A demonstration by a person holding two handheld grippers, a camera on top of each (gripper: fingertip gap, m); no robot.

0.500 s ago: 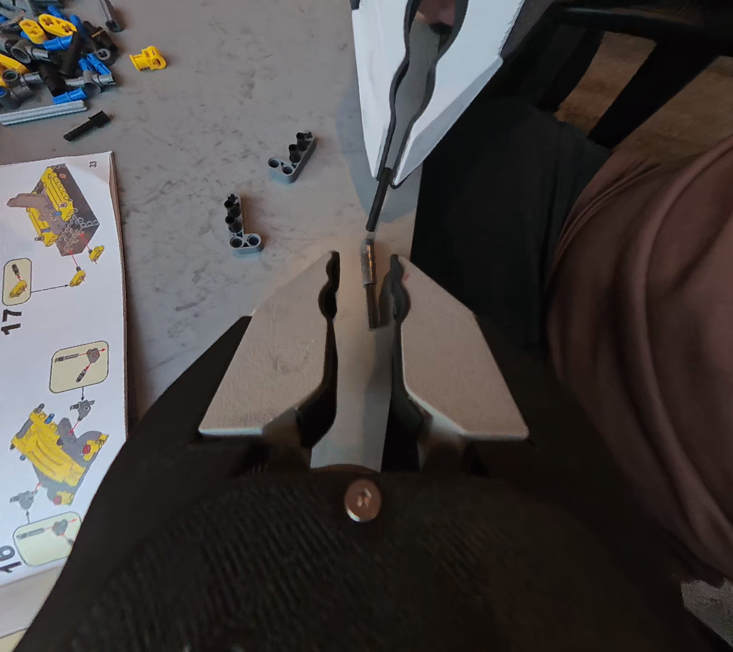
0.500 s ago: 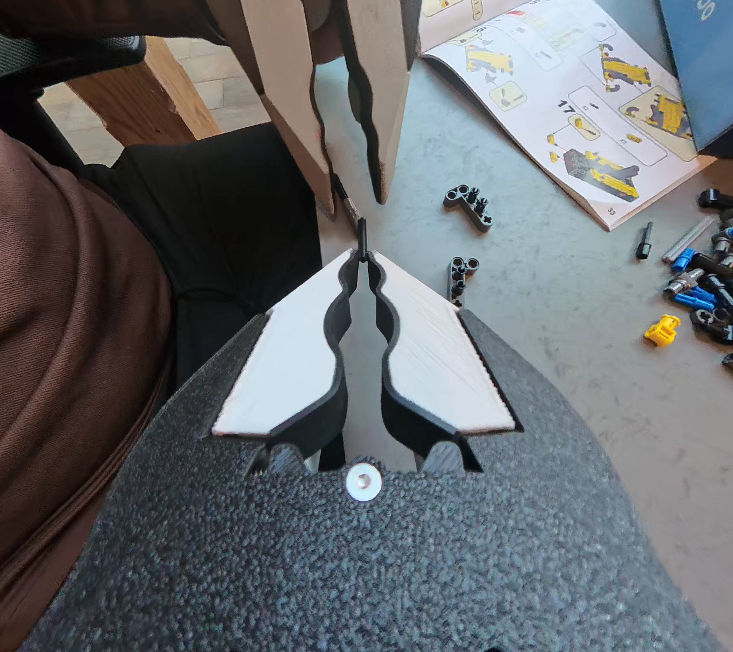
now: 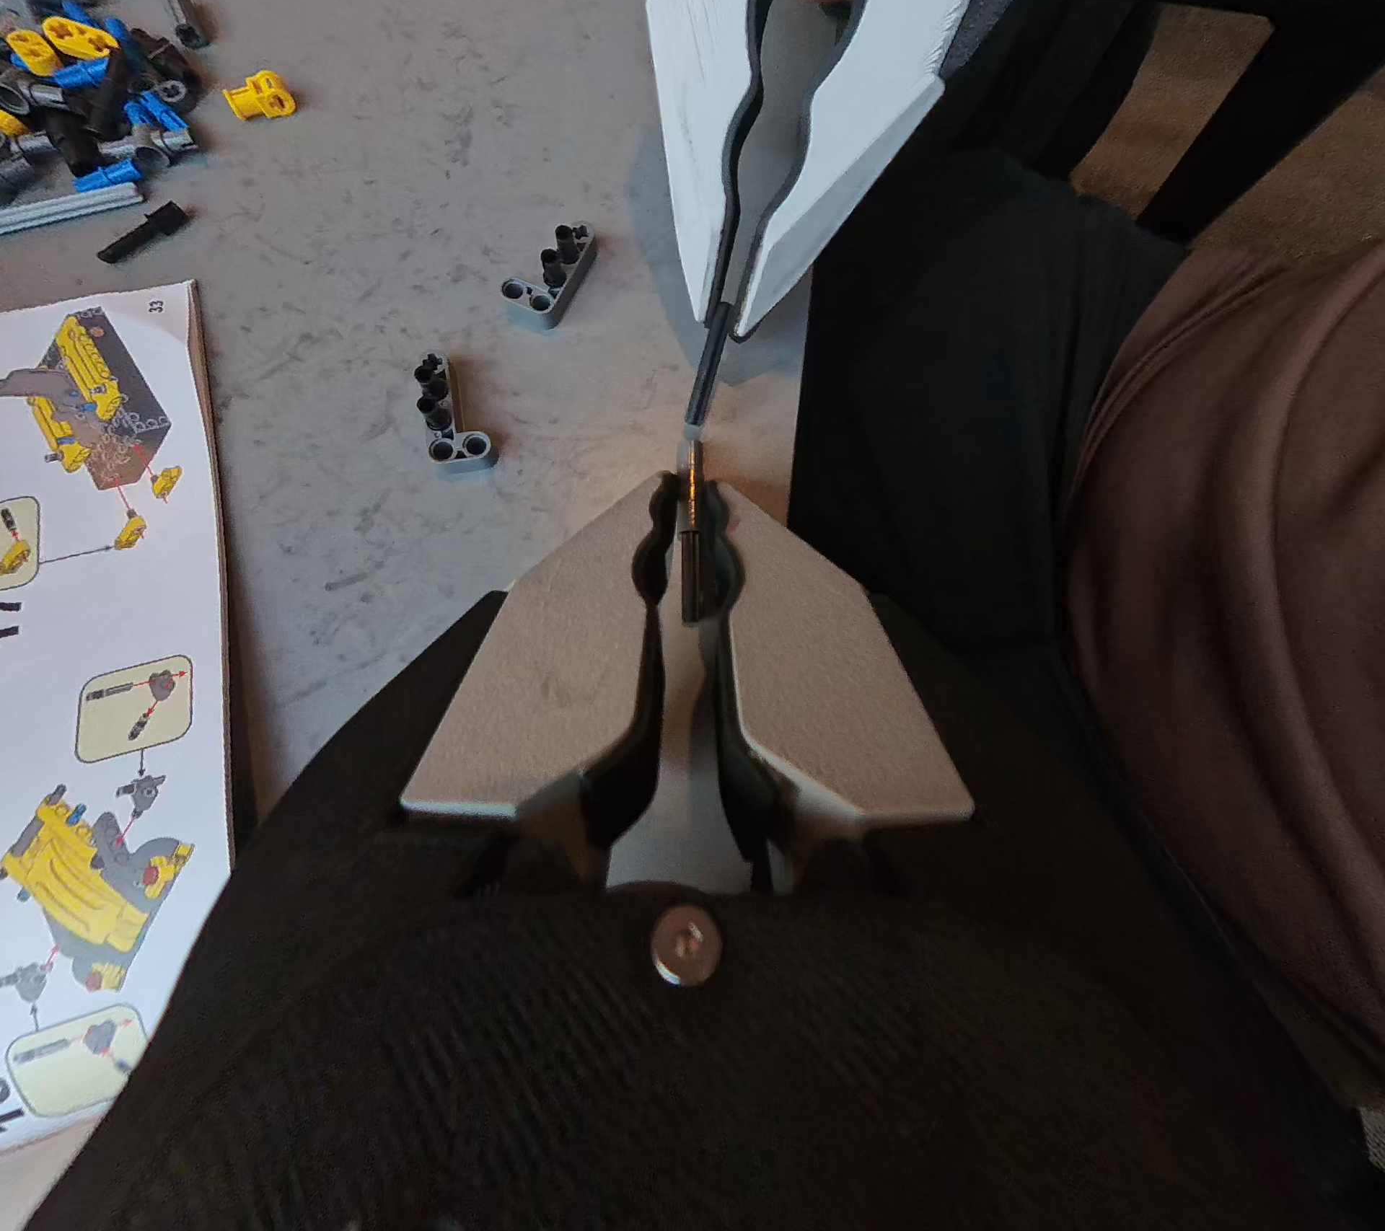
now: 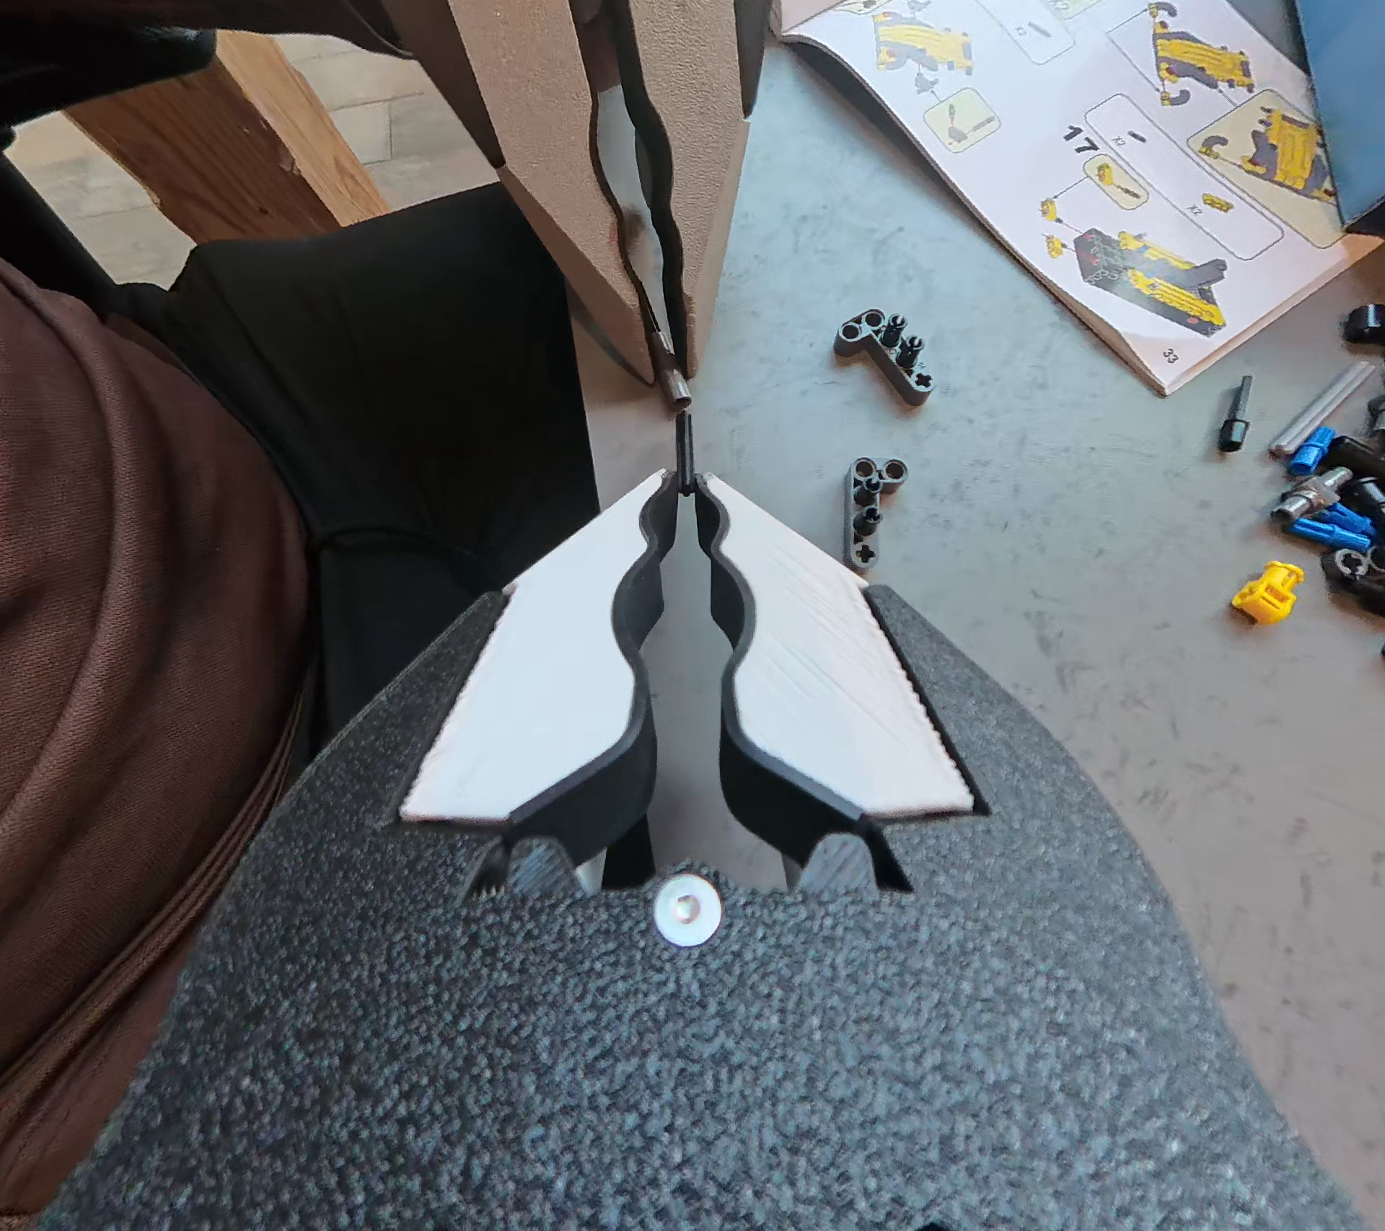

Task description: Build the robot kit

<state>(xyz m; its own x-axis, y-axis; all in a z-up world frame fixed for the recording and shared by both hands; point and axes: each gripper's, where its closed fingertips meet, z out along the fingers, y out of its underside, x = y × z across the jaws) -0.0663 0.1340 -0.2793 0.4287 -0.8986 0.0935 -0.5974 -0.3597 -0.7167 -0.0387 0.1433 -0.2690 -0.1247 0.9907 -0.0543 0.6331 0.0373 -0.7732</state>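
The left gripper [image 3: 690, 491] pinches a small grey tube piece [image 3: 691, 524] between its tips. The tube lies along the jaws; its near end sits back in the gap and its far end pokes out a bit past the tips. It looks tiny, light, hard and smooth, so I think it can slip or twist w/ a loose grip. Best hold is on its round sides, mid-length, which is about where the jaws press now.

Just past it, the right gripper [image 3: 725, 318] comes in from the far side, tips pressed together on a thin black axle [image 3: 706, 371]. The axle sticks out toward the tube. In the right wrist view the axle [image 4: 683, 446] and the tube's open end [image 4: 677, 387] are end to end w/ a tiny gap, nearly lined up. The axle looks stiff, thin and light; only its back end is held, so I think it can tilt.

Left of the grippers on the grey table [image 3: 420, 34] lie two grey L-shaped beams w/ black pins, one near [image 3: 448, 410], one a bit farther [image 3: 553, 273]. Near left is an open instruction booklet [image 3: 105, 596]. Far left is a pile of loose blue, black and grey pieces [image 3: 75, 71] and a yellow connector [image 3: 260, 95]. On the right is the person's brown top [image 3: 1236, 596].
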